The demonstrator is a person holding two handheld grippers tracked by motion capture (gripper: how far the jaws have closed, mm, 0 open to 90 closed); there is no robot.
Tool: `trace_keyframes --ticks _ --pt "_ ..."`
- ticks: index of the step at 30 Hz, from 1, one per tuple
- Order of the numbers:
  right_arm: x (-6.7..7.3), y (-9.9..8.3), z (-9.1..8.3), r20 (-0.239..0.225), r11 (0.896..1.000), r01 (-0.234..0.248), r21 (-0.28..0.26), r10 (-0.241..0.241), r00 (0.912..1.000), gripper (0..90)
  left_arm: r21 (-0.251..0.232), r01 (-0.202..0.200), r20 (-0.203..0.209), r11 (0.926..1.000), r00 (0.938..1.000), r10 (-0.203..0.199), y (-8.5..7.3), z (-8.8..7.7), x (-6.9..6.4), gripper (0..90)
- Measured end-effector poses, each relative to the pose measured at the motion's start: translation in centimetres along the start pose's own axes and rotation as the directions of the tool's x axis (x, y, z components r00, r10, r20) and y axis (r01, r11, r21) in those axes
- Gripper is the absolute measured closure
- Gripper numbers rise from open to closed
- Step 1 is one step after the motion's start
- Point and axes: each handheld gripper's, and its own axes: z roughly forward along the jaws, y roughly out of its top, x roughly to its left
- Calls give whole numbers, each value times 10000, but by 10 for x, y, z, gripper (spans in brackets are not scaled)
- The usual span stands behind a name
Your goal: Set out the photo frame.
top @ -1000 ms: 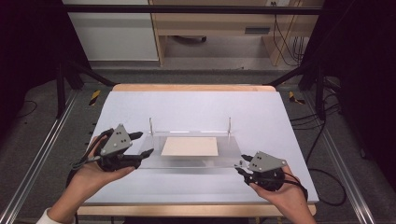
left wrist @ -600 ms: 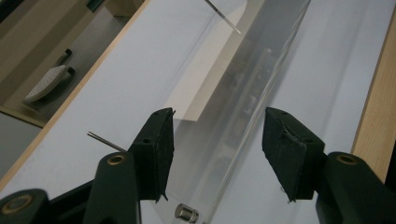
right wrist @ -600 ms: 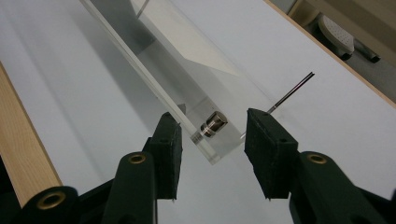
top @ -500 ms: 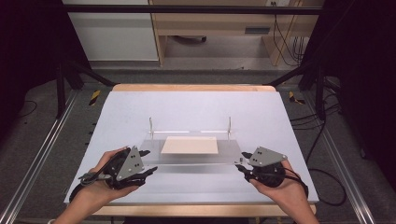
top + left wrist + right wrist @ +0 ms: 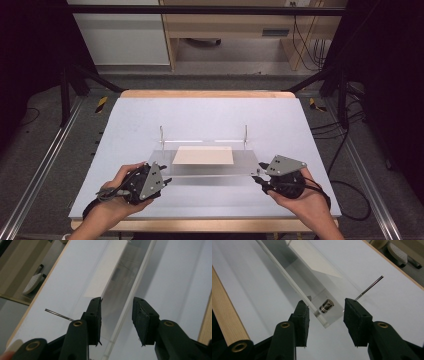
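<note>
While the clear flat plastic tray (image 5: pixel 210 167) lies in the middle of the white bench (image 5: pixel 210 120), a gripper sits at each end. The left gripper (image 5: pixel 165 182) has just been closing, with the tray's left end between its jaws, not yet pressed. The right gripper (image 5: pixel 257 176) is open around the right end. A cream card (image 5: pixel 203 155) rests on the tray.

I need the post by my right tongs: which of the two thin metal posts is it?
The right-hand post, standing at the clear plate's far right corner, closest to the right tongs; the other post stands at the left.
</note>
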Motion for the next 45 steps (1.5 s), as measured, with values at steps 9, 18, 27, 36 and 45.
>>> trace_keyframes --ticks 9,18,27,36,45 --pt "-2 2 0 -74 9999 -22 103 23 10000 563 136 -13 -583 9999 9983 21 -6 6 1 636" --pt "-4 1 -1 -40 9995 -221 -239 220 9997 562 395 -238 -1193 9989 9925 284 0 4 0 705" --pt "-9 1 2 232 9968 53 -793 -35 9997 505 341 130 -956 9993 9954 -96 5 1 12 706" --pt "-8 7 8 374 9945 581 -870 -550 9978 578 413 188 -888 9990 9959 -151 10 0 20 713" --pt "-16 16 7 424 9946 545 -887 -509 9978 627 507 420 -584 9978 9975 -390 17 -1 34 720"
